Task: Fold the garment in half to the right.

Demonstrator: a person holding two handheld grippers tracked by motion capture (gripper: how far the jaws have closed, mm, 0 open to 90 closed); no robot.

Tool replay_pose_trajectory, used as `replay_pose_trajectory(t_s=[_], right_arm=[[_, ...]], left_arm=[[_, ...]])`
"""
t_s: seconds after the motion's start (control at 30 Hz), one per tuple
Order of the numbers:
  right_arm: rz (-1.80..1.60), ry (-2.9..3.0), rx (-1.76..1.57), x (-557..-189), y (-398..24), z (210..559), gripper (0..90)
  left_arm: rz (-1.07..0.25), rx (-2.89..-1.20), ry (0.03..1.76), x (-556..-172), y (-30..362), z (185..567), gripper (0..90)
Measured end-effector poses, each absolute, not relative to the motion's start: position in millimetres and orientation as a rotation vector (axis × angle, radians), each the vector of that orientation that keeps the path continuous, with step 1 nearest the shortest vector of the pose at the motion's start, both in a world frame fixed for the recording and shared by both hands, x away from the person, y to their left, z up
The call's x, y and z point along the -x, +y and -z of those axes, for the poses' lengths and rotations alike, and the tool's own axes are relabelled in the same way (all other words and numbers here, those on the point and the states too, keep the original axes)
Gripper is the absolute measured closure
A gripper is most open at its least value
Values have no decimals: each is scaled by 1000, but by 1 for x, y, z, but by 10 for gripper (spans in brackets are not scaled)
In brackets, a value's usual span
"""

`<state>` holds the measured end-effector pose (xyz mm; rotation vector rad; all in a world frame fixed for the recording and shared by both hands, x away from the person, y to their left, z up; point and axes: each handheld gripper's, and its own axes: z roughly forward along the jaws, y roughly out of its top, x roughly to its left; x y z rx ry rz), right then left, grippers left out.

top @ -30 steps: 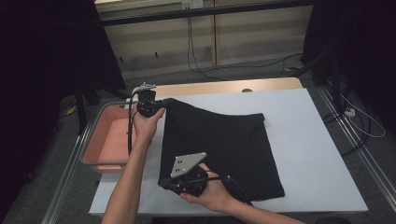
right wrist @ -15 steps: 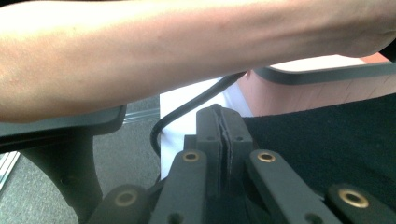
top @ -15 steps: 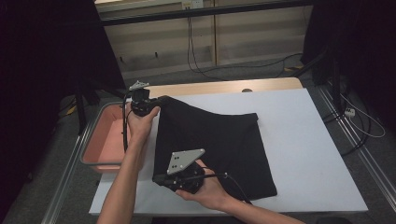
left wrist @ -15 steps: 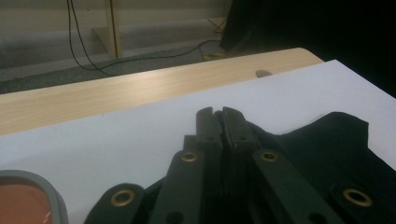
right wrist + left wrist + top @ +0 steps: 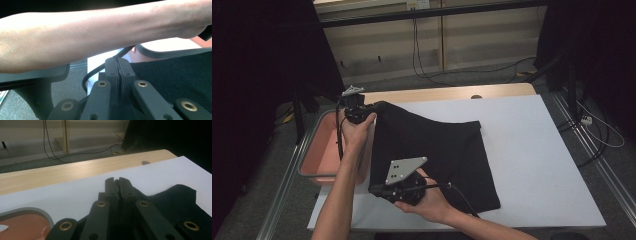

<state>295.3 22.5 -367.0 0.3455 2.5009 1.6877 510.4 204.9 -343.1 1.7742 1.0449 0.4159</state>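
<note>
Both grippers, left (image 5: 377,106) and right (image 5: 373,189), clamped on cloth (image 5: 437,150) corners at table's (image 5: 532,150) left edge. Risk: thin pinch slips under tension, or cloth drags into tray (image 5: 319,155).

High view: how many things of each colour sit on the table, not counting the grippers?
Black: 1, the black cloth
White: 1, the white sheet under it
Pink: 1, the pink tray at the left edge
Total: 3
</note>
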Motion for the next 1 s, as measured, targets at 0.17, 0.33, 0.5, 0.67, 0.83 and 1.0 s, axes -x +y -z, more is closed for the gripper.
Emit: replay_pose_trajectory(t_s=[0.17, 0.33, 0.5, 0.67, 0.83, 1.0], right_arm=[[-1686, 2497, -328, -297, 26, 365, 880], [-1686, 2495, -313, -299, 31, 362, 880], [-1701, 2486, -300, -299, 34, 358, 880], [-1707, 2478, -290, -301, 38, 354, 880], [-1716, 2471, -282, -303, 44, 350, 880], [-1721, 2467, -278, -305, 50, 347, 880]], left_arm=[[-431, -1777, 1053, -510, 211, 343, 865], [-438, -1763, 1057, -510, 217, 341, 865], [-447, -1756, 1065, -509, 225, 339, 865], [-451, -1743, 1074, -509, 233, 337, 865], [-458, -1741, 1076, -509, 240, 334, 865], [-470, -1732, 1084, -508, 247, 331, 864]])
